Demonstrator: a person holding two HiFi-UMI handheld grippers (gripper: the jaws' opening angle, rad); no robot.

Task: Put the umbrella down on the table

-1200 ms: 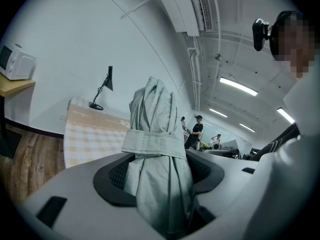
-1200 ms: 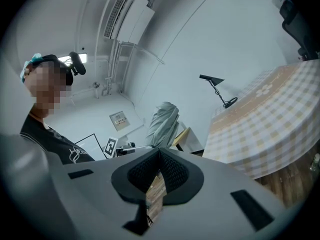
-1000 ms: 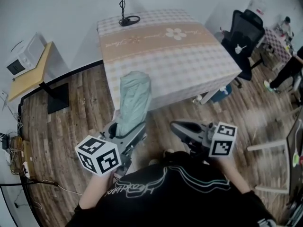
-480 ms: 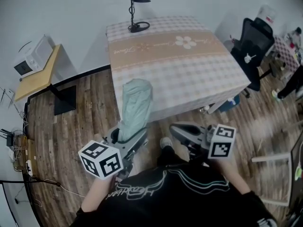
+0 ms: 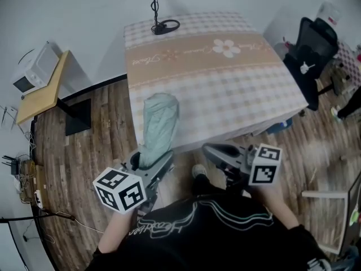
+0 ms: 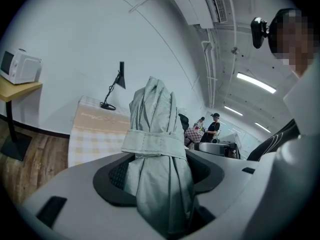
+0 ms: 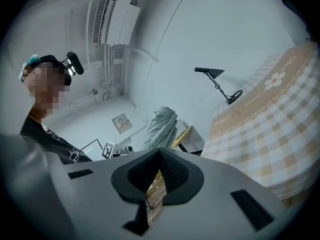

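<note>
A folded pale green umbrella [image 5: 159,123], bound by a strap, stands slanting up and away from my left gripper [image 5: 152,162], which is shut on its lower part. In the left gripper view the umbrella [image 6: 155,149] fills the gap between the jaws of that gripper [image 6: 157,173]. Its top overlaps the near edge of the checked table [image 5: 214,72]. My right gripper [image 5: 211,149] is to the right, in front of the table's near edge, shut with nothing held. In the right gripper view the pads of the right gripper [image 7: 159,156] meet; the umbrella [image 7: 161,126] and the table [image 7: 270,119] show beyond.
A black desk lamp [image 5: 161,4] stands at the table's far edge. A microwave [image 5: 31,75] sits on a small wooden side table [image 5: 45,92] at left. A black office chair [image 5: 313,44] is right of the table. Wood floor lies under me.
The table has drawn nearer in the head view as both grippers moved toward it. The umbrella stays held by the left gripper; the right stays shut.
</note>
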